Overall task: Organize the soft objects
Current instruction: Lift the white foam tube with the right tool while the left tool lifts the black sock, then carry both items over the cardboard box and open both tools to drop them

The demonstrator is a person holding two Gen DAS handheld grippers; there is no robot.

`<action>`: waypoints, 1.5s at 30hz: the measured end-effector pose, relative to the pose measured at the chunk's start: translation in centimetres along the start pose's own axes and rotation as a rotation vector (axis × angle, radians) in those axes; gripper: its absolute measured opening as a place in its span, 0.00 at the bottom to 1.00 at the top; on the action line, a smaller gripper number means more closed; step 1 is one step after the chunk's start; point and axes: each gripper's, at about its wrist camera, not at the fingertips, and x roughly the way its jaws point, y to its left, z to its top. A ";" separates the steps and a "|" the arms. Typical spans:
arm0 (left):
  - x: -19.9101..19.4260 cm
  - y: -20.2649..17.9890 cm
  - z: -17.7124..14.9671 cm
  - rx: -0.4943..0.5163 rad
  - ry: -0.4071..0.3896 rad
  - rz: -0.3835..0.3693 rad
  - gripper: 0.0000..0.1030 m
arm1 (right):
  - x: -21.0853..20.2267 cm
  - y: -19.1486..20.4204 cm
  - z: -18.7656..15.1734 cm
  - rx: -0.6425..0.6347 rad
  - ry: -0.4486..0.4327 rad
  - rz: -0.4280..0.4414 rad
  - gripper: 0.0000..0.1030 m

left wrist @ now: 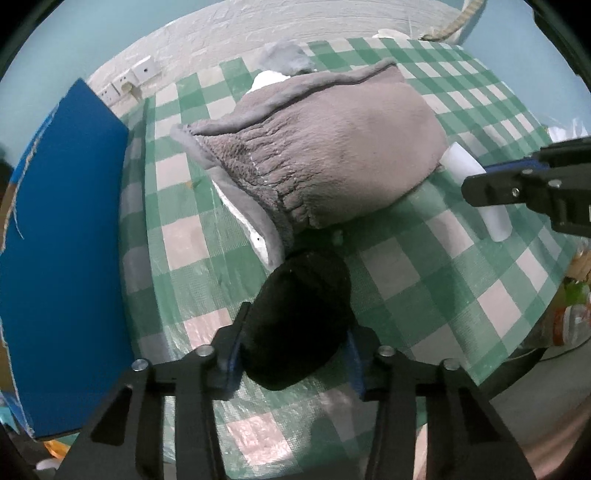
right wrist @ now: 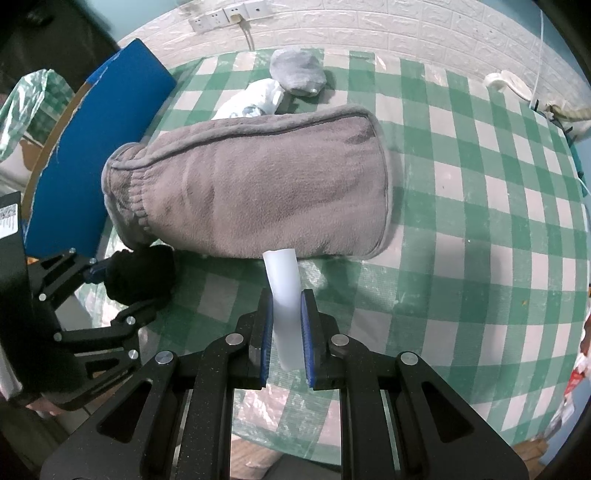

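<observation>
A big grey plush pouch [left wrist: 332,147] [right wrist: 258,192] lies on its side on the green-checked tablecloth [right wrist: 480,221]. A black soft bundle [left wrist: 299,314] [right wrist: 140,273] sits just in front of the pouch's gathered opening, and my left gripper [left wrist: 297,332] [right wrist: 125,288] is shut on it, pads pressing both sides. To the right, my right gripper [right wrist: 287,299] [left wrist: 480,181] is shut on a white flexible tube [right wrist: 282,280] [left wrist: 461,162]. The tube's far end touches the pouch's near side.
A blue board [left wrist: 55,240] [right wrist: 92,155] leans at the table's left edge. Behind the pouch lie a grey sock bundle [right wrist: 299,74] and a white plastic bag [right wrist: 258,99]. Wall sockets [right wrist: 229,14] sit on the brick-pattern wall. Checked cloth stretches out to the right.
</observation>
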 end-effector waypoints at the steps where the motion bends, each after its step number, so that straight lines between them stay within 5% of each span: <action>1: -0.1 -0.1 0.0 0.007 -0.004 0.006 0.38 | -0.1 0.0 0.0 0.000 -0.001 0.001 0.13; 24: -6.2 2.3 0.4 -0.045 -0.152 0.041 0.36 | -3.4 2.4 1.8 -0.017 -0.067 0.029 0.13; 45: -10.0 8.4 1.0 -0.158 -0.220 0.109 0.36 | -6.6 7.9 5.2 -0.085 -0.128 0.041 0.13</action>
